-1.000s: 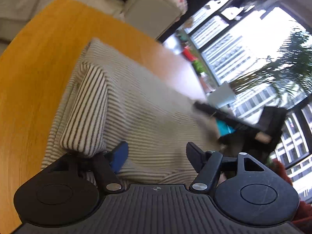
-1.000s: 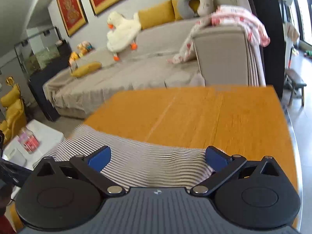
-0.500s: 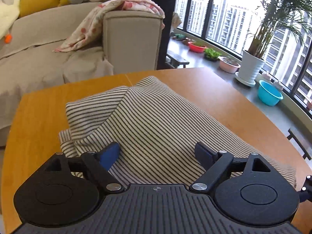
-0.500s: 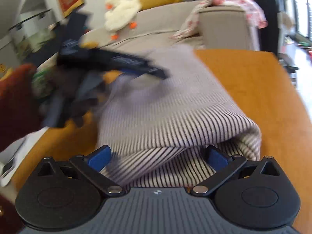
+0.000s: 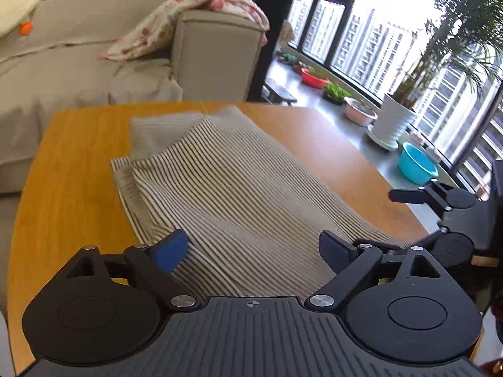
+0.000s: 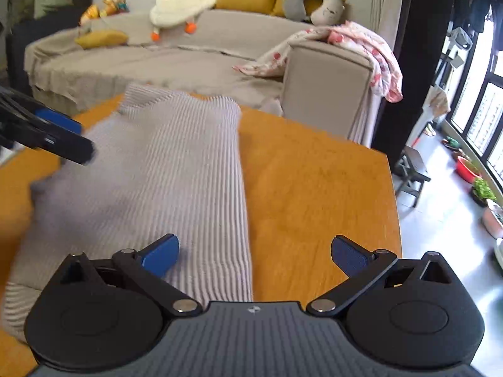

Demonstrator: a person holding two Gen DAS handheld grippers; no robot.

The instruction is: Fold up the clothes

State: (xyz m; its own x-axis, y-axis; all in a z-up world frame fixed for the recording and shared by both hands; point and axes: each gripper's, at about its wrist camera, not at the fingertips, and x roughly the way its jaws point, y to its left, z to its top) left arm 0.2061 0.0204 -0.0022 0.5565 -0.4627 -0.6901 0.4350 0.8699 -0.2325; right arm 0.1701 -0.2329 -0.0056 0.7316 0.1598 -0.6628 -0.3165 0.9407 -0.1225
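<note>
Striped garment (image 5: 232, 194) folded, lengthwise toward sofa (image 5: 94, 62)

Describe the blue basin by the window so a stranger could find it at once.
Look along the tall windows to the grey ledge beneath them. Past the big white plant pot with the palm, nearer the camera, sits the blue basin. It is the only bright blue bowl there; the other basins are red and pink.
</note>
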